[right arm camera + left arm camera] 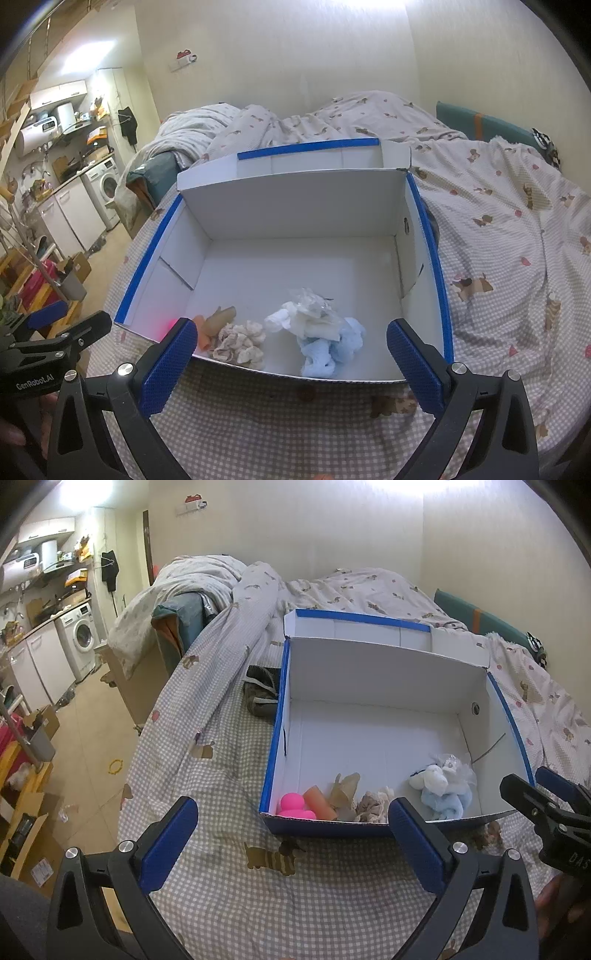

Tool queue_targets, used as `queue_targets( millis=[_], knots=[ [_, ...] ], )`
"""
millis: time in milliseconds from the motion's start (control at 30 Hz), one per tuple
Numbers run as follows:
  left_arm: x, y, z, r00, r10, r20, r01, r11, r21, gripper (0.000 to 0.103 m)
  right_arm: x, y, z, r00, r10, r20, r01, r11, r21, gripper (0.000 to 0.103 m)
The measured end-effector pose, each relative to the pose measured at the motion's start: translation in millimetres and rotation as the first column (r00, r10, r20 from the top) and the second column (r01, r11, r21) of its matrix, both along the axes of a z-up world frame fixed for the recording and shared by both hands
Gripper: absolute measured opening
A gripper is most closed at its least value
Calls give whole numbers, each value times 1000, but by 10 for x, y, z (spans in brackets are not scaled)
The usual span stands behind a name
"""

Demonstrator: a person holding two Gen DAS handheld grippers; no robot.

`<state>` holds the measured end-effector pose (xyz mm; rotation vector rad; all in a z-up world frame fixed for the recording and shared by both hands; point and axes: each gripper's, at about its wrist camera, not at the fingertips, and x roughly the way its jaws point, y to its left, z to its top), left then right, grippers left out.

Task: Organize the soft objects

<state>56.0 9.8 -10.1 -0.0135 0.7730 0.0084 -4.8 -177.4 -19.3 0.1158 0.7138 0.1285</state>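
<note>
On the checked bedsheet (236, 904) we see an open cardboard box (369, 675) with blue outer walls and a white interior, its lid folded back toward the rumpled duvet (362, 587). We hold the left gripper (291, 838) just in front of the box's near wall; its jaws stand wide apart and hold nothing. We hold the right gripper (291, 360) at the same near wall, a little further right, and its jaws are likewise spread wide and empty.

All the soft things lie inside the box, gathered along the near wall. In the left corner sits a pink toy (295, 806), touching an orange roll (320, 802). Beside these lies a tan cloth (345, 786), and next to it a crumpled beige cloth (242, 341). Further right, slightly apart, we see a light blue cloth (328, 350) bunched together with a white cloth (314, 321); a piece of clear plastic wrap (456, 766) rests against that bundle. The rear half of the box floor is bare.

Outside the box, against its left wall, a dark garment (260, 694) lies on the sheet. Beyond the bed's left edge we note a washing machine (81, 638) under a counter.
</note>
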Motion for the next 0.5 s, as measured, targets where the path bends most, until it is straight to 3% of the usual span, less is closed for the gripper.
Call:
queue_targets(
  millis=[500],
  knots=[
    [17,17,-39,1000,-13,-17,13,1000,-22,103,3,6,2,1000,1,-4,-1,1000,-2,103]
  ],
)
